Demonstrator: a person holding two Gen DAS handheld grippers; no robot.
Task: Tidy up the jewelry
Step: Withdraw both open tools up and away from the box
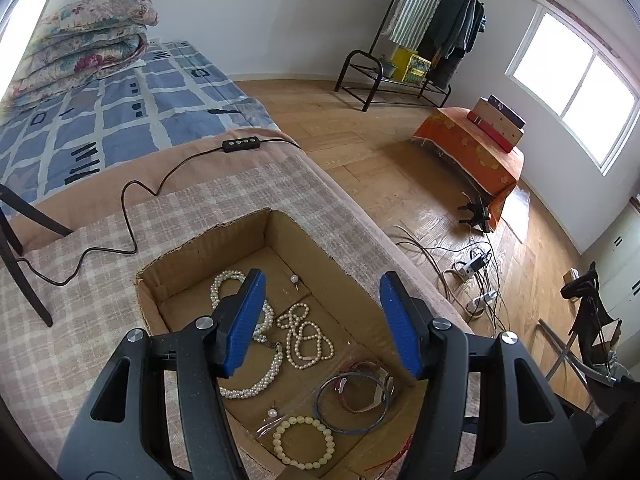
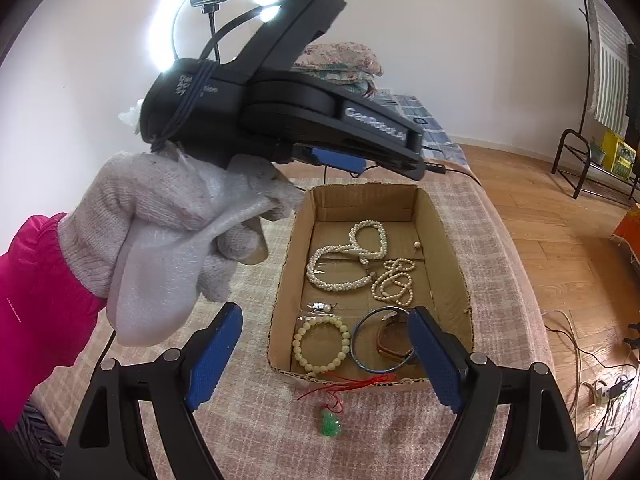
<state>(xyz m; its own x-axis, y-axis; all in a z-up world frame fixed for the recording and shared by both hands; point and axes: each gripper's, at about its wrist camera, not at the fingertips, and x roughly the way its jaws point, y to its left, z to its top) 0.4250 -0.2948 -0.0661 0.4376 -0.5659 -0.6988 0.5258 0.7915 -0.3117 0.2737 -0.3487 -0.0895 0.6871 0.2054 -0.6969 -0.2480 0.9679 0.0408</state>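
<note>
1. Your left tongs (image 1: 322, 326) stand wide apart and hold nothing; they hang over the cardboard box (image 1: 276, 226).
2. Your right tongs (image 2: 324, 354) are also wide and bare, low at the near end of the box (image 2: 448, 240).
3. Between those right fingers, on the checked cloth (image 2: 248, 432) just outside the box wall, lies one green pendant (image 2: 331, 427) on a red cord (image 2: 352, 382).
4. Inside the box you have one thick pearl necklace (image 2: 340, 280), one thin pearl strand (image 2: 394, 282), one pale bead bracelet (image 2: 320, 344), one dark bangle (image 2: 380, 340), one brown strap (image 2: 390, 344) and two pearl earrings (image 2: 417, 244) (image 2: 326, 308).
5. Your gloved left hand (image 2: 172, 232) and the body of its tool block the right camera's view of the cloth to the box's left.
6. A black cable with a switch (image 1: 238, 145) runs across the cloth beyond the box.
7. Farther off stand a bed (image 1: 120, 116), a clothes rack (image 1: 424, 36) and an orange-covered table (image 1: 472, 148).
</note>
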